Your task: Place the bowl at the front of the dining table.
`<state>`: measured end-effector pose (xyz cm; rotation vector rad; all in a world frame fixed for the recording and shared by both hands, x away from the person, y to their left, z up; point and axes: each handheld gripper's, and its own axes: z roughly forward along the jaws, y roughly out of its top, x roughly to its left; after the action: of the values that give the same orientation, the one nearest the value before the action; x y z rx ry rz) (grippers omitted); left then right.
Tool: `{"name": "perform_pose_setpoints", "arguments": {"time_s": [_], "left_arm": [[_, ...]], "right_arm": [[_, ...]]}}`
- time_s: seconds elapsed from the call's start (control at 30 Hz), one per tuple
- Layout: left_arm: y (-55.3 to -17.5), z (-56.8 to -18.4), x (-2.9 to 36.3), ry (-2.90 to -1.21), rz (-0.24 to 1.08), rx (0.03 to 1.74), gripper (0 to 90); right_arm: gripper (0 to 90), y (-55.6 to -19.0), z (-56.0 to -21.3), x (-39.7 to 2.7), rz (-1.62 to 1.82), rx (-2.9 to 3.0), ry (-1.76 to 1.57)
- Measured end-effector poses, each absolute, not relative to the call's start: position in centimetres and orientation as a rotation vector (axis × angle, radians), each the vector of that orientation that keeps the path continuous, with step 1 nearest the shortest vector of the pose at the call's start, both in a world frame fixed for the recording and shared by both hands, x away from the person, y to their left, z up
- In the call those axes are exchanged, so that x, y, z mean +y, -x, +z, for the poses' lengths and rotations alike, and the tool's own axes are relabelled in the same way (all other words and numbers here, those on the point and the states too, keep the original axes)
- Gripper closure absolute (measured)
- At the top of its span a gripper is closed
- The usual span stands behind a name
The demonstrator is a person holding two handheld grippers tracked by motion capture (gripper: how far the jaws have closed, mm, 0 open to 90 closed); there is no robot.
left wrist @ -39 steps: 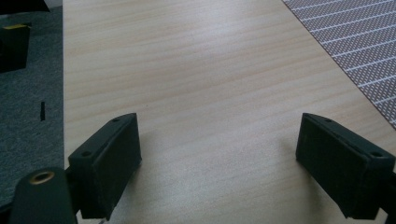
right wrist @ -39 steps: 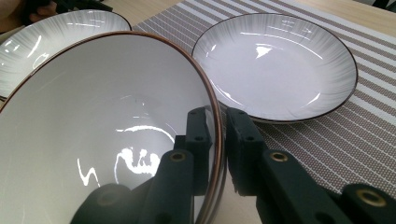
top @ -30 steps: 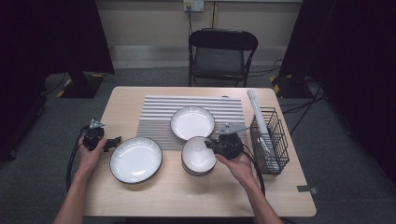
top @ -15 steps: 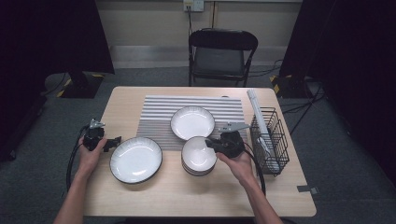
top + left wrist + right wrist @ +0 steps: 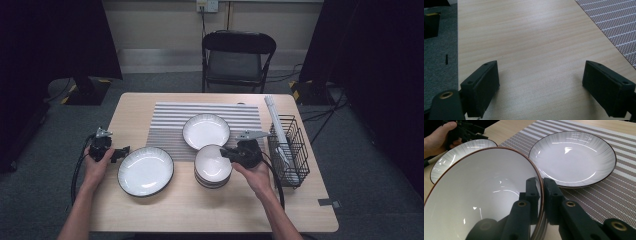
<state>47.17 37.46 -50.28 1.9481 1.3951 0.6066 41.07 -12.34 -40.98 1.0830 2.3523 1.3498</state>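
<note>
The right gripper clamps the rim of the top bowl in a stack right of centre, just near of the plate on the striped mat. The left gripper rests wide open and empty on the table, beside a second plate.

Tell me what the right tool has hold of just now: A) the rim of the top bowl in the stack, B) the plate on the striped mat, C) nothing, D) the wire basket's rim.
A: the right tool pinches the rim of the top bowl, one jaw inside and one outside.
</note>
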Motion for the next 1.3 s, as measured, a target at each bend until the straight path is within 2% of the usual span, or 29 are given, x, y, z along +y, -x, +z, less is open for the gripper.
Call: {"name": "perform_pose_setpoints", "arguments": {"time_s": [1.3], "left_arm": [[-47.2, -50.3, 37.5, -1.946, 0.603, 1.395, 13.3]], "right_arm": [[83.3, -41.9, -38.9, -12.1, 1.453, 2.281, -1.145]]}}
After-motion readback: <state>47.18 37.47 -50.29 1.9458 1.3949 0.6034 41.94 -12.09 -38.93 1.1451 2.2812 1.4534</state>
